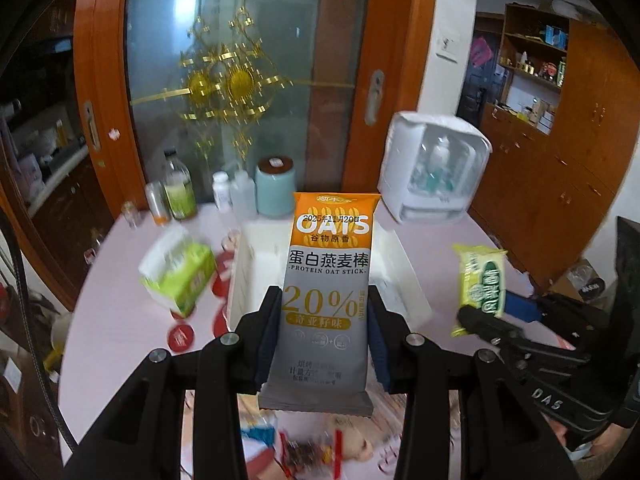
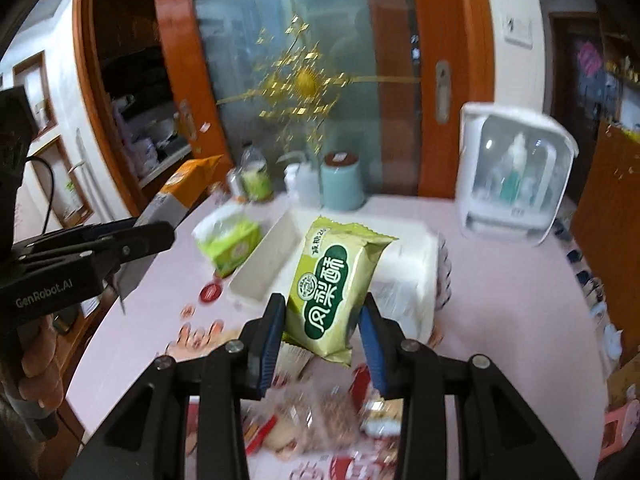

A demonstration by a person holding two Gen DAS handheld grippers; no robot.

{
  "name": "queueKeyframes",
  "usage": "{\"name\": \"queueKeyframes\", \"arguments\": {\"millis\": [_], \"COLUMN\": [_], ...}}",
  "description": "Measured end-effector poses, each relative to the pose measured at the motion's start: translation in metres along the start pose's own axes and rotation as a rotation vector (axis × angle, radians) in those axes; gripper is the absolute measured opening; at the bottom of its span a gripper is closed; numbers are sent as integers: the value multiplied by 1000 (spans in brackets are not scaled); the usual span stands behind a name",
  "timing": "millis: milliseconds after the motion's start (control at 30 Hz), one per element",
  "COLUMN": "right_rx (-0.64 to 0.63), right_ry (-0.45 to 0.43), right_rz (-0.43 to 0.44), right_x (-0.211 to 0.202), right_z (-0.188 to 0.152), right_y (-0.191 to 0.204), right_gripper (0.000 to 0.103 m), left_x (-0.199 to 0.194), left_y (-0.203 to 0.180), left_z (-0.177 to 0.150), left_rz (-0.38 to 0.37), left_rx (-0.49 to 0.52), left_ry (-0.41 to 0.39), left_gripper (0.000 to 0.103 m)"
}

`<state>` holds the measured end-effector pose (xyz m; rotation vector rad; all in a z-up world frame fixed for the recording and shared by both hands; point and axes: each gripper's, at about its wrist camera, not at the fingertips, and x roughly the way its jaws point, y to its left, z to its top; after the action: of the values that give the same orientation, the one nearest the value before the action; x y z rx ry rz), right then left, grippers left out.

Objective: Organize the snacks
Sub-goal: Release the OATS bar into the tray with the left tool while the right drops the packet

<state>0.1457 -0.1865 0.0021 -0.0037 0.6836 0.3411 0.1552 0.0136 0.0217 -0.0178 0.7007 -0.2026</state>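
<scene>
My left gripper (image 1: 323, 312) is shut on an orange and grey oat stick packet (image 1: 328, 280), held upright above the table. The same packet (image 2: 176, 196) shows at the left of the right wrist view, in the left gripper (image 2: 160, 232). My right gripper (image 2: 322, 318) is shut on a yellow-green pineapple cake packet (image 2: 334, 292), lifted and tilted; it also appears as a green packet (image 1: 482, 288) at the right of the left wrist view. A white tray (image 2: 264, 268) lies on the pink table beyond both. Loose snack packets (image 2: 316, 420) lie blurred below the grippers.
A green tissue box (image 1: 180, 276) sits left of the tray. Bottles (image 1: 178, 188), a teal jar (image 1: 276, 188) and a white cabinet (image 1: 434, 172) stand at the table's far edge before a glass door. Red coasters (image 1: 180, 336) dot the table. A hand (image 2: 36, 364) holds the left gripper.
</scene>
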Motion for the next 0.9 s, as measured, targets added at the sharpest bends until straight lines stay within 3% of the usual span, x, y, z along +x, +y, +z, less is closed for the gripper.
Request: {"name": "queueKeyframes", "arguments": {"millis": [300, 500, 900], "right_rx": [49, 71, 64], "right_ry": [-82, -26, 129], "right_rz": [-124, -183, -224], "right_x": [34, 81, 161], "right_z": [53, 60, 40], "right_y": [-20, -32, -47], "right_gripper": [38, 38, 38], "left_x": [37, 97, 200], "left_y": [14, 13, 12], "left_z": [55, 57, 34], "left_rz": [58, 77, 114], "left_rx": [-26, -34, 14], "left_ry": [-46, 39, 201], "left_gripper": [39, 39, 40]}}
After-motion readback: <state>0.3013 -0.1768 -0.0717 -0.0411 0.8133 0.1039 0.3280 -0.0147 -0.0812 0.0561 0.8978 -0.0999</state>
